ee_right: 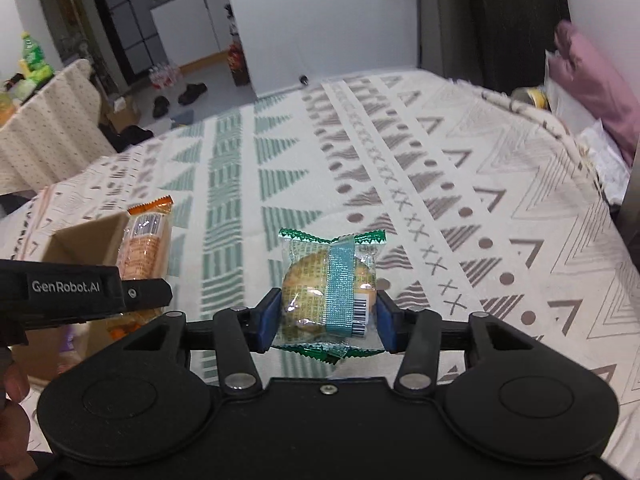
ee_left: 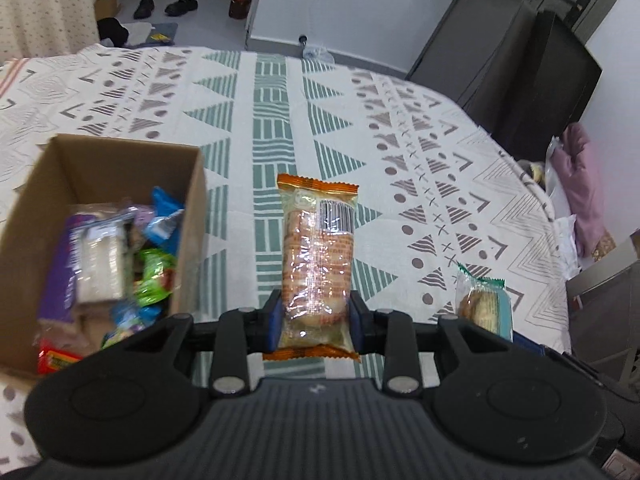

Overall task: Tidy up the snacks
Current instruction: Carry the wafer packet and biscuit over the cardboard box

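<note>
The left tool [ee_left: 316, 320] is closed on a long orange biscuit pack [ee_left: 317, 256], its blue pads pressing the lower sides of the wrapper. The right tool [ee_right: 326, 316] grips a green-edged cake pack [ee_right: 328, 292] in the same way. Both packs hang above the patterned bed cover [ee_left: 400, 120], not touching it. The cardboard box [ee_left: 192, 184] stands just to the left of the orange pack.

I think the step now is carrying both packs to the box. It is better to bring the left one over the opening first and let it go low, so the long pack lies flat on the pile.

I count two tools, two held packs and one box; the snacks inside are several, too mixed to count.
</note>
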Demonstrator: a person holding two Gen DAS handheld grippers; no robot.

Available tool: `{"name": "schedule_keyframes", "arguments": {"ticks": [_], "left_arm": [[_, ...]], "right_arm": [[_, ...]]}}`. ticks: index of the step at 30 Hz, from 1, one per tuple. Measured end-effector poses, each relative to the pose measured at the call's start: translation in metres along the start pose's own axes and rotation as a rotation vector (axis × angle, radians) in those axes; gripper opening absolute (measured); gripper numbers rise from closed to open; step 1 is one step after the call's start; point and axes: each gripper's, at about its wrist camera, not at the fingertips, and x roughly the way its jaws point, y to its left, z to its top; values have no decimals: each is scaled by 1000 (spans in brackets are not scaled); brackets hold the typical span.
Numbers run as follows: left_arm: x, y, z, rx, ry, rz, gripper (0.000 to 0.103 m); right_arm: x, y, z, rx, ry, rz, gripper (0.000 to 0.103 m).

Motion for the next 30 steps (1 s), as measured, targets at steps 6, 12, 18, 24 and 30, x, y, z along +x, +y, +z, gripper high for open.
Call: {"name": "schedule_keyframes", "arguments": {"ticks": [6,12,18,24,30], "left_arm": [[-39,12,-13,-28,-54,9,32],[-73,27,-24,-64,-97,23,32],[-102,44,-31,-97,-133,38,32],[-128,61,-34,-122,-174,58,32],[-146,82,-33,-156,-200,77,32]], "right_arm": [[-32,14,-4,-23,-44,29,47],[-59,28,-9,-53,-80,58,48],[-77,41,-11,-76,-110,92,48],[-88,58,-13,-92,-125,133,48],[-93,73,-11,-105,-139,164,47]]}}
